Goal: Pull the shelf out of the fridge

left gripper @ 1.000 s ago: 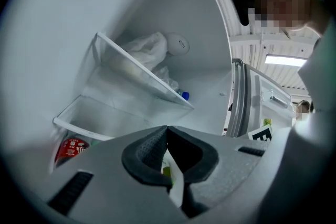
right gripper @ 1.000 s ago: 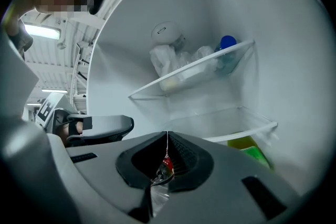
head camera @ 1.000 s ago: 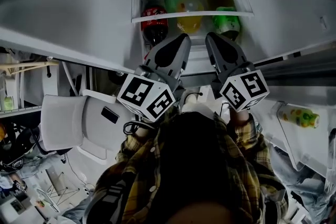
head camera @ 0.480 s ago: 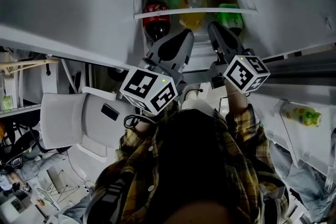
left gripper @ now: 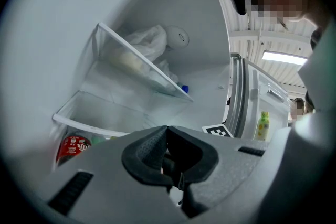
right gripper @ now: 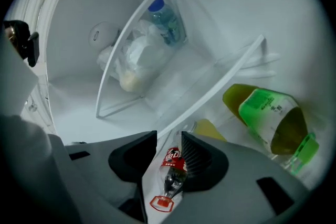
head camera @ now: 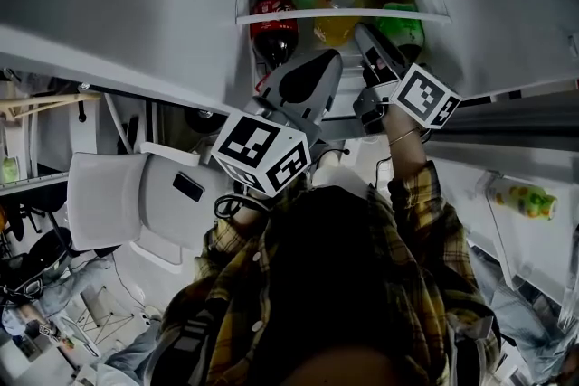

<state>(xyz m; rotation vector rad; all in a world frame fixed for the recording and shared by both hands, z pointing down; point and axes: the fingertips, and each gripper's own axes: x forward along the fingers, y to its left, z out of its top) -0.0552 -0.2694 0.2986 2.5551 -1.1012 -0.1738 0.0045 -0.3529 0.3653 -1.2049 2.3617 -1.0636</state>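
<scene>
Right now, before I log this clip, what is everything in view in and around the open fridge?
glass shelves: two, clear with white trim, one above the other in the fridge
cola bottle: one, red label, beneath the lower shelf, left
yellow bottle: one, beneath it, middle
green-labelled bottle: one, beneath it, right
blue-capped bottle: one, on the upper shelf
plastic bag: one, white, on the upper shelf
door bottle: one, yellow-green, in the door rack
chair: one, white, at the person's left
left hand-held gripper: one, grey, jaws together, empty
right hand-held gripper: one, grey, jaws just opened, the lower shelf's trim running into the gap, not gripped
</scene>
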